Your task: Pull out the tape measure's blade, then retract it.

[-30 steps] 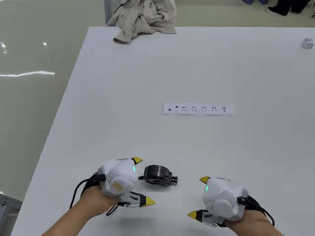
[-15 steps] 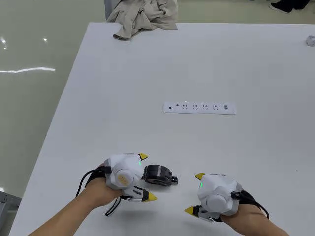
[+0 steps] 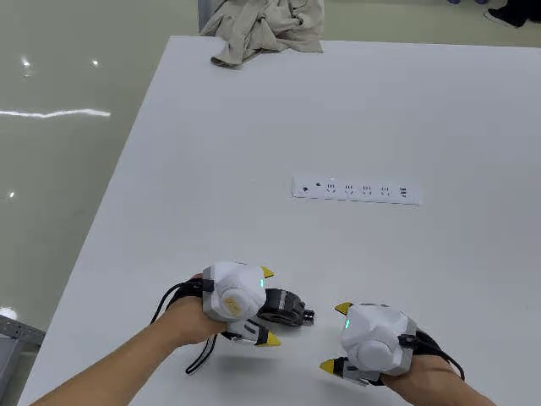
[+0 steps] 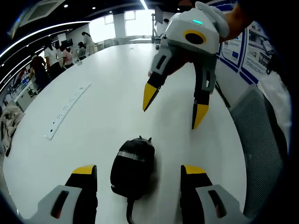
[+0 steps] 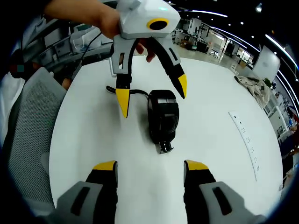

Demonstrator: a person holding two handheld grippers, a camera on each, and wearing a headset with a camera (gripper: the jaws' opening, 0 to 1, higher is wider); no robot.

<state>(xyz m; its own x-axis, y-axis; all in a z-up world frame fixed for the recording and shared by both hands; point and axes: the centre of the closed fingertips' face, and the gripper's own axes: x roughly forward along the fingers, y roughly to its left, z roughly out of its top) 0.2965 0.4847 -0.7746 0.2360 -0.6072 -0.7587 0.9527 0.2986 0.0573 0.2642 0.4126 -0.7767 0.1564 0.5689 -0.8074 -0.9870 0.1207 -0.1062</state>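
A black tape measure (image 3: 286, 306) lies on the white table (image 3: 355, 110) near its front edge, with a short cord trailing from its back. My left gripper (image 3: 270, 306) is open, its yellow-tipped jaws standing on either side of the case without closing on it. In the left gripper view the tape measure (image 4: 133, 165) sits between the jaws of the left gripper (image 4: 138, 170). My right gripper (image 3: 335, 337) is open a short way to the right, empty. Seen from the right gripper (image 5: 150, 165), the tape measure (image 5: 163, 116) points its blade end this way, with the left gripper (image 5: 152, 93) straddling it.
A white power strip (image 3: 356, 189) lies mid-table, beyond the grippers. A crumpled beige cloth (image 3: 266, 25) rests at the far left corner. The table's left edge (image 3: 118, 194) drops to a glossy floor. A grey mesh chair (image 5: 28, 126) stands at the near side.
My left gripper has slid right, so the tape measure now sits between its open jaws. The right gripper has stayed about where it was. The head camera has shifted a little.
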